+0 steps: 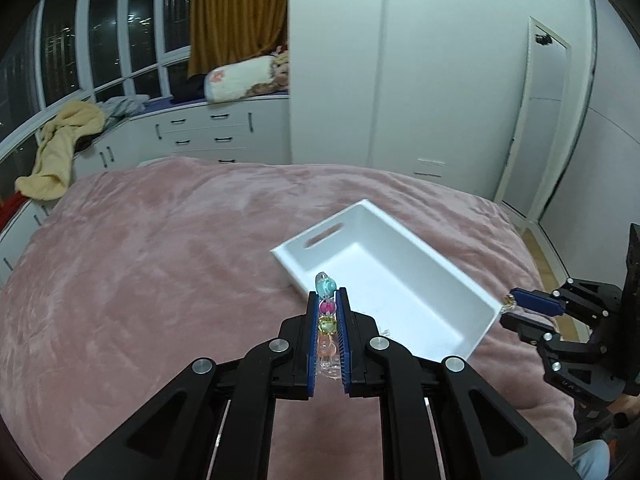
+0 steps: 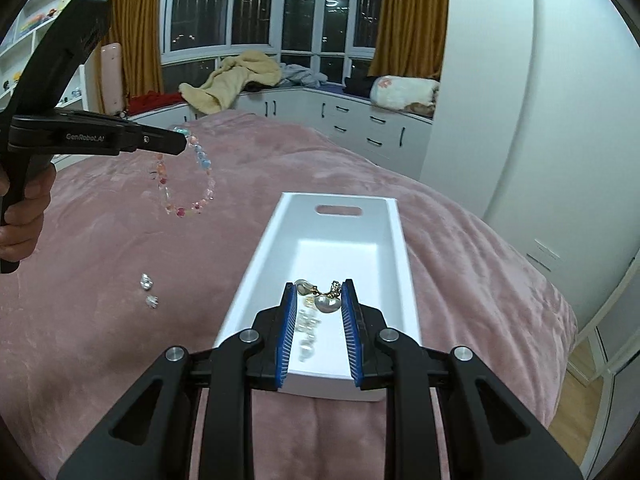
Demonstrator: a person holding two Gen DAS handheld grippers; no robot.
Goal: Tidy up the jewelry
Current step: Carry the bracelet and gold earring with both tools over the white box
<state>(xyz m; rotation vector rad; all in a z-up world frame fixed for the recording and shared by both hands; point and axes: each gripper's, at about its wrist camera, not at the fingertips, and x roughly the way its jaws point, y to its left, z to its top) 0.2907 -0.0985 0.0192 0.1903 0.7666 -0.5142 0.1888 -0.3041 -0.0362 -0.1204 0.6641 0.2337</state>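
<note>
Holding a beaded bracelet (image 2: 186,176), the left gripper (image 1: 327,300) has its jaws clamped on the strand; in the left wrist view the beads run lengthwise between the blue pads, a pale blue bead protruding past the tips. In the right wrist view the rest of the bracelet hangs as a loop below the gripper, above the pink bed cover (image 2: 100,260) and left of the white tray (image 2: 394,240). The tray's long axis runs away from the right camera, its handle slot at the far end. The right gripper (image 2: 320,290), over the tray's near end, is clenched on a gold-coloured earring (image 2: 325,294) at its tips. Two small clear pieces (image 2: 148,292) lie on the bed cover left of the tray.
</note>
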